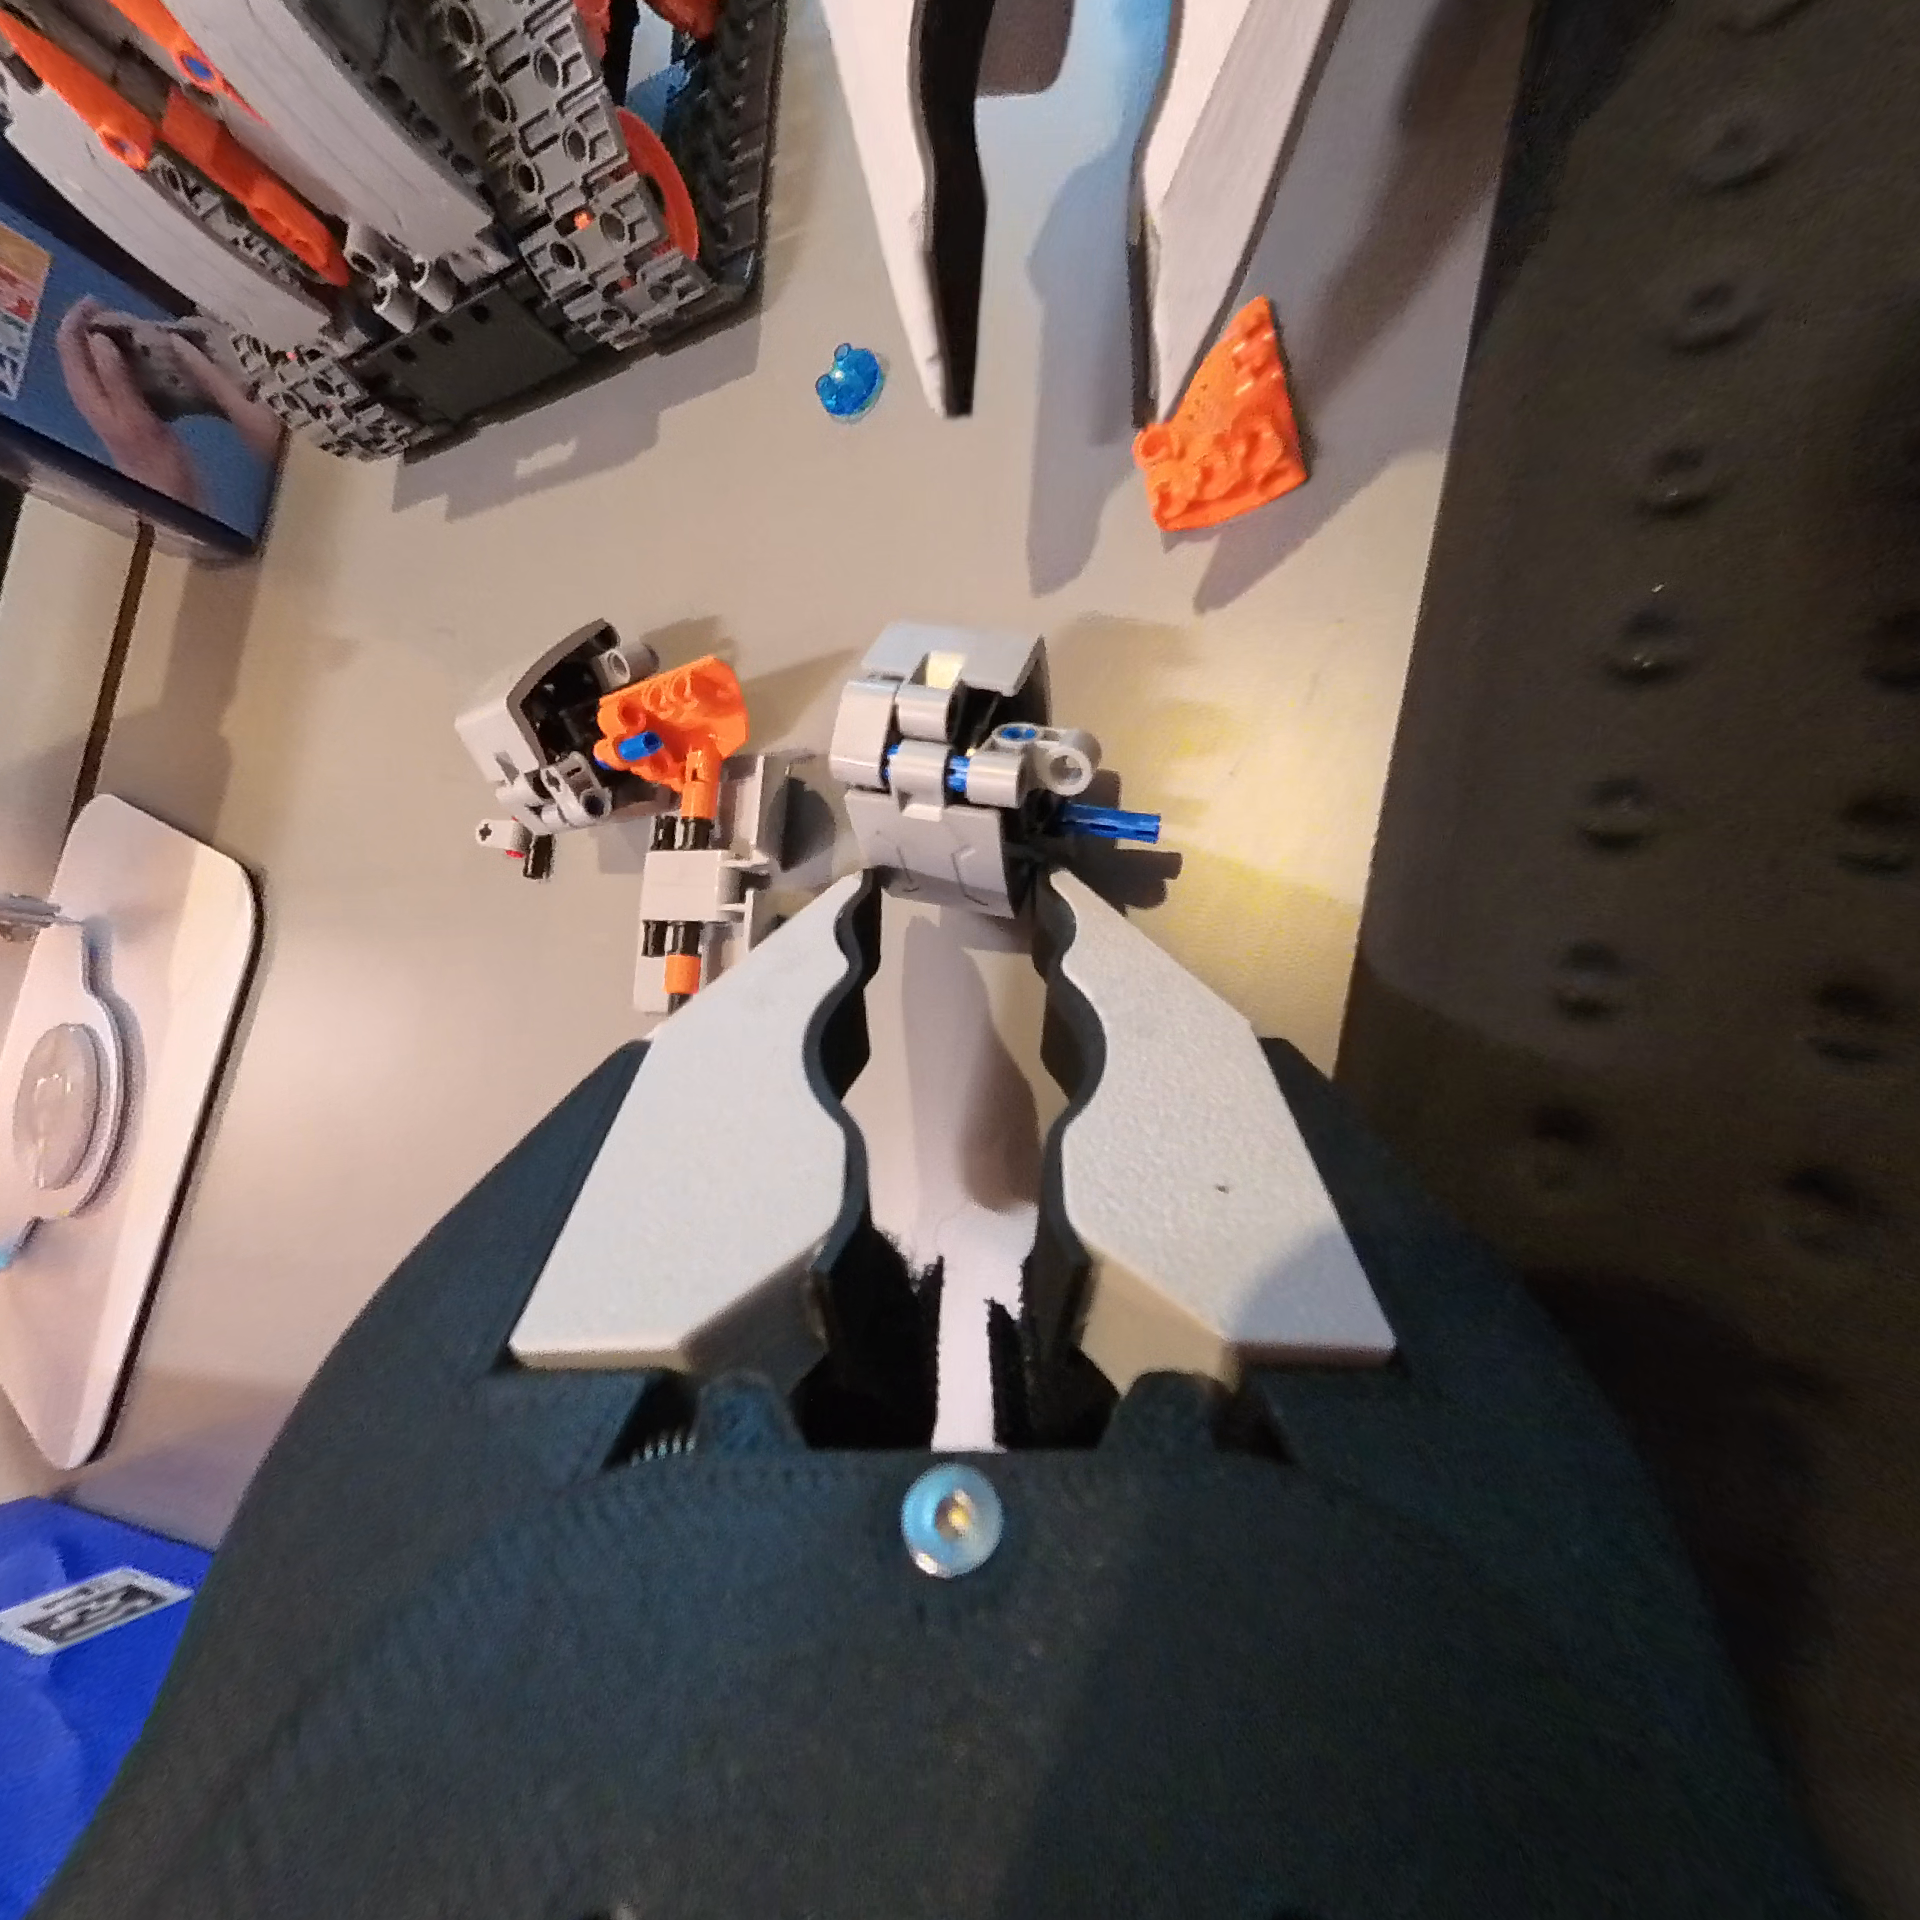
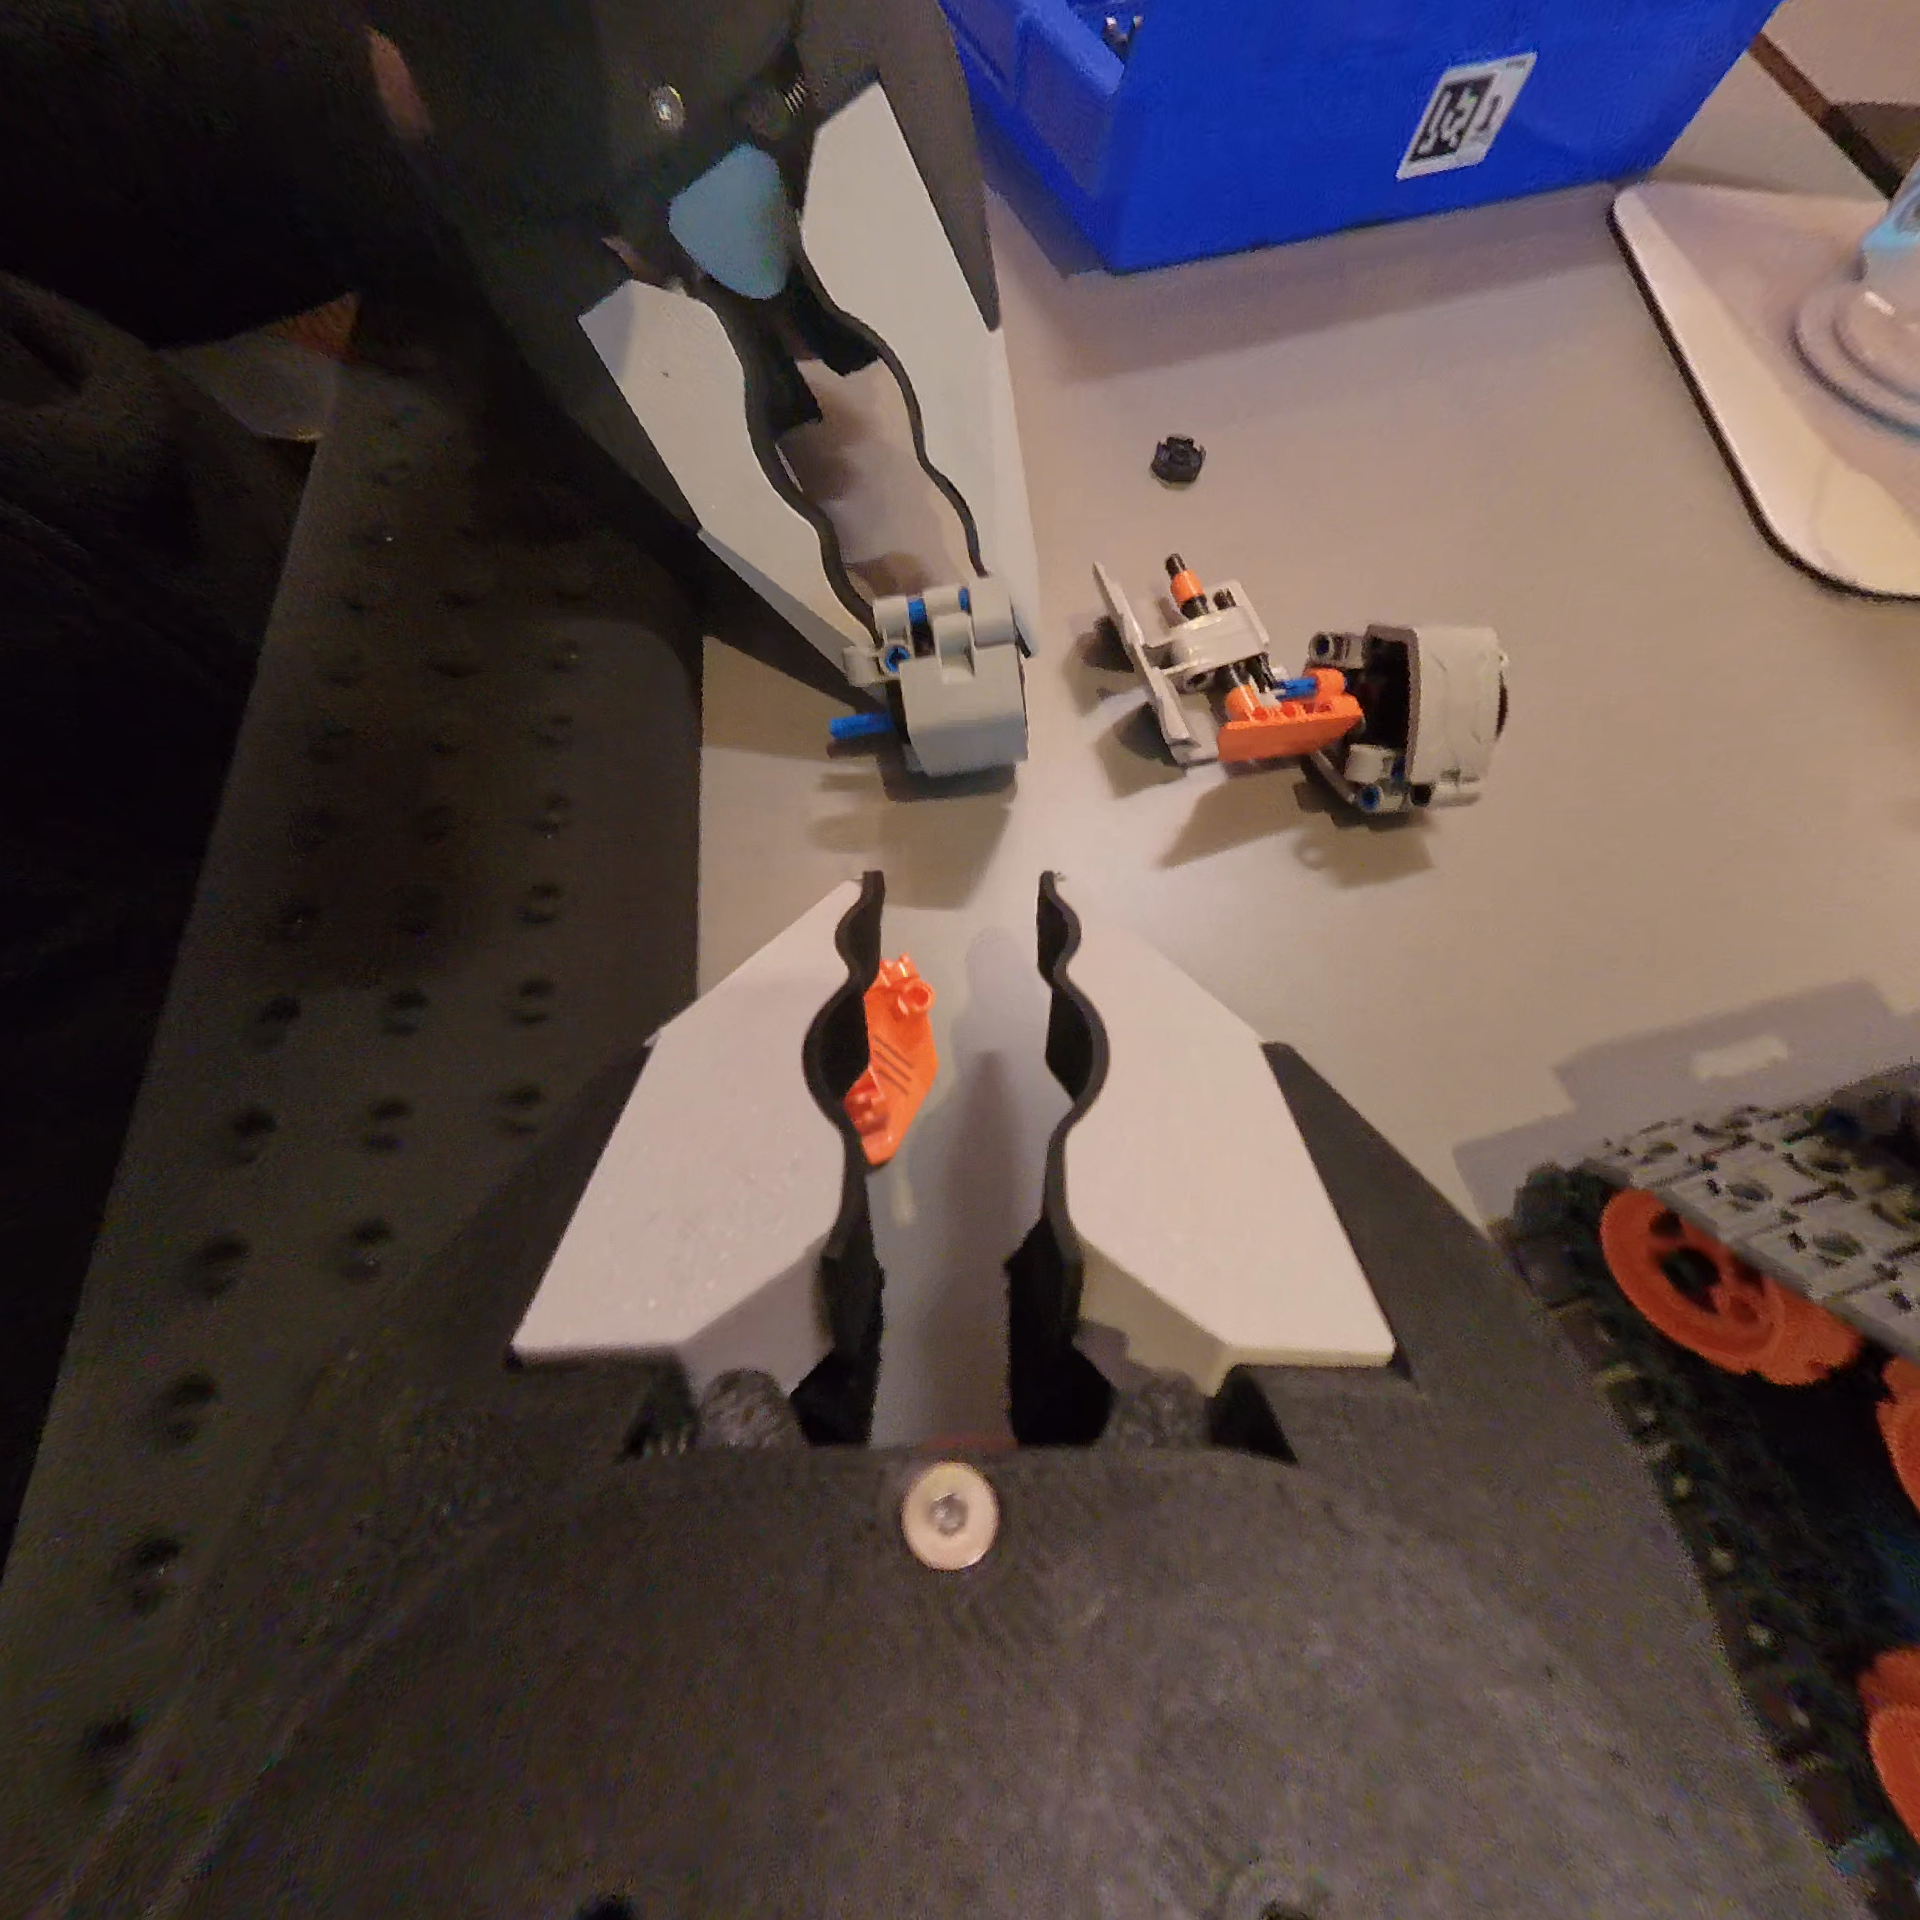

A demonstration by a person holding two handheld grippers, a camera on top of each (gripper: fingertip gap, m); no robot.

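Grey block sits on the table, left gripper tips pinching its end.
Right gripper hangs open over an orange plate; a shallow pinch like that could slip and tip the block, I reckon.

Two matching grippers, each with a textured black plastic body, pale grey wavy-edged fingers and one silver screw.

A white sticker with a black square code sits on the blue bin, far on the worktop. The printed box, far left, carries blurred, unreadable lettering.
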